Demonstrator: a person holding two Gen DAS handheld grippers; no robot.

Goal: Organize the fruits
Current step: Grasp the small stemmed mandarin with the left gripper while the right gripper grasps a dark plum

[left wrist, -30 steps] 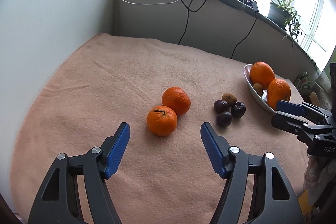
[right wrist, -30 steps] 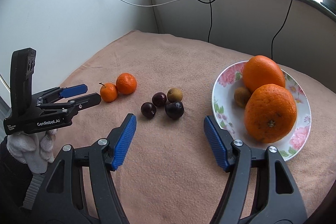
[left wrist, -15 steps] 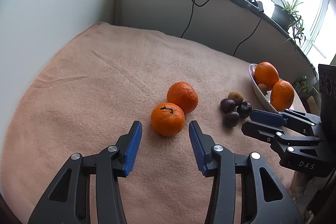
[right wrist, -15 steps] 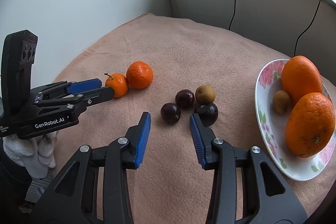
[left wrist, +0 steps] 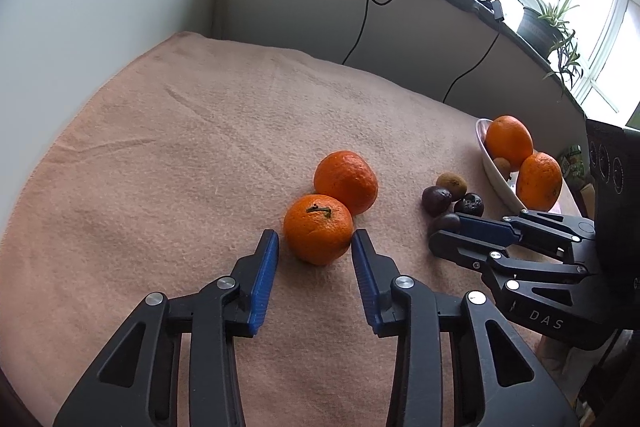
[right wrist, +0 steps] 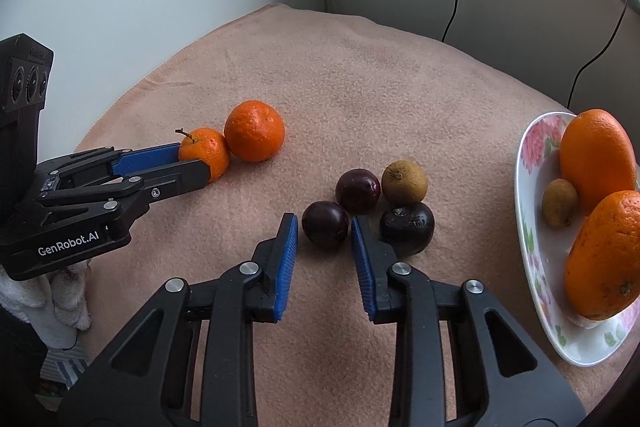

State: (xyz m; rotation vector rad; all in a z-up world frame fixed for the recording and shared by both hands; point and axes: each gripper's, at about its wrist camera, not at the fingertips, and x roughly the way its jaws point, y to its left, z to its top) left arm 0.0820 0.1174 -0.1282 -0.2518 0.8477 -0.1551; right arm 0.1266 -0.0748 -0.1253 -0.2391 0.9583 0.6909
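1. Peach fleece blanket [left wrist: 160, 167] spread flat over the table, soft and nubbly; plain white wall at far left, grey ledge behind with trailing black cables.
2. Left gripper [left wrist: 315, 247], black frame with ribbed blue pads, angled steeply down at the blanket. Closing on the stemmed tangerine [left wrist: 318, 229]: fruit between the tips, right pad against the peel, a sliver of gap at the left pad. Much narrower than a second ago, when spread wide and well short of the fruit.
3. Second tangerine [left wrist: 346, 181], round with dimpled peel, touching the stemmed one from behind, unmoved on the blanket.
4. Right gripper [right wrist: 324, 221], same build, also pitched down, now lower and nearer the dark cluster than a second ago. Clamped at the very tips on the dark purple fruit [right wrist: 325, 230], smooth and round, resting on the blanket; formerly wide apart with nothing between.
5. Just behind: another purple fruit [right wrist: 357, 191], a fuzzy brown fruit [right wrist: 404, 182], and a wrinkled blackish fruit [right wrist: 407, 227] against the right finger.
6. Far right: glossy floral plate [right wrist: 528, 227] holding two large oranges [right wrist: 598, 159] and a small brown fruit [right wrist: 559, 203].
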